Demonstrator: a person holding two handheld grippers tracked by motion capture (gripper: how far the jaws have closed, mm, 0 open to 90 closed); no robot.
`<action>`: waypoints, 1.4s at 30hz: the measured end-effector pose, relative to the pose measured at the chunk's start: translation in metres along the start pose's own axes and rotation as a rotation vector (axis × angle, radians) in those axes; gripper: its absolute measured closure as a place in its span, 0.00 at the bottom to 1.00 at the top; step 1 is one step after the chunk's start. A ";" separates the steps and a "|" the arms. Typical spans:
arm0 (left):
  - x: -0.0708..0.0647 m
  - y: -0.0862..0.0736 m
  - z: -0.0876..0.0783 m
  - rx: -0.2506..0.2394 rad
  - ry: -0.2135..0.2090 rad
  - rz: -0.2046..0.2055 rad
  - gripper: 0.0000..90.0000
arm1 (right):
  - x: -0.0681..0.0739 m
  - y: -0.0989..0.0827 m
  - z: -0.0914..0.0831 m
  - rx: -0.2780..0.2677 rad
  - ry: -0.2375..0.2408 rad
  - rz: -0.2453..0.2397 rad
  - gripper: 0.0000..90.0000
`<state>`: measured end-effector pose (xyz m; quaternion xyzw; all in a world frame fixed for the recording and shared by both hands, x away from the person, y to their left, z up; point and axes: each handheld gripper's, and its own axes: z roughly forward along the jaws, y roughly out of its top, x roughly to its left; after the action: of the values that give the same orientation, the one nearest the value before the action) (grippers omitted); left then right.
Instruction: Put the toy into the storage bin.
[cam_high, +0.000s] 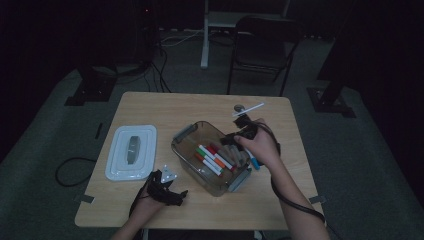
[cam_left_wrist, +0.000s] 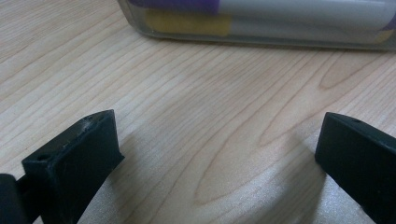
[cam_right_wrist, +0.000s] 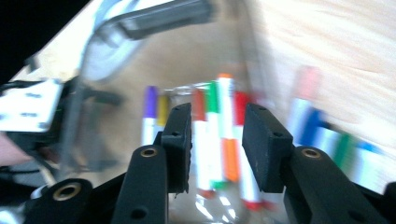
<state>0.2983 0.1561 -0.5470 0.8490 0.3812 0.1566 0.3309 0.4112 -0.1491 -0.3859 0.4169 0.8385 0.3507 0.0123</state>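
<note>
Markers (cam_high: 214, 159) lie side by side in the clear box (cam_high: 186, 156) at the middle of the bench (cam_high: 150, 105), and a few more wait outside it — a blue-ended one (cam_high: 254, 162) against the box's right wall under your wrist, a white one (cam_high: 248, 109) near the far edge. Your right gripper (cam_right_wrist: 215, 147) hangs over the open box with its fingers (cam_right_wrist: 264, 144) parted and nothing between them; you can see the markers straight through the gap. So the step in hand looks like fetching the next loose marker. Take the near one first: swing out over the box wall rather than across it, come down with the fingers astride the barrel at its middle, and close only once both pads are level with it, or it will roll away on the bare wood.

Your left gripper (cam_left_wrist: 210, 154) rests low on the bench just beside the box's near wall, fingers spread wide and empty — a good spot. Leave it there, ready to steady the box if the right hand nudges it. The lid (cam_high: 131, 151) sits well clear to the left; don't reach for it until the last marker is in.
</note>
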 end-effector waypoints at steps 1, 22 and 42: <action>0.000 0.000 0.000 -0.001 0.001 0.000 0.01 | -0.008 -0.003 -0.005 -0.007 -0.014 0.011 0.67; 0.000 0.000 0.000 0.001 -0.001 0.001 0.01 | -0.113 -0.081 0.055 0.145 -0.143 0.222 0.69; 0.000 0.000 0.000 0.001 -0.001 0.001 0.01 | -0.111 -0.077 0.049 0.127 -0.210 0.285 0.85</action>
<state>0.2983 0.1561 -0.5471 0.8494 0.3808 0.1561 0.3304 0.4458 -0.2310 -0.4993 0.5657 0.7855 0.2498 0.0234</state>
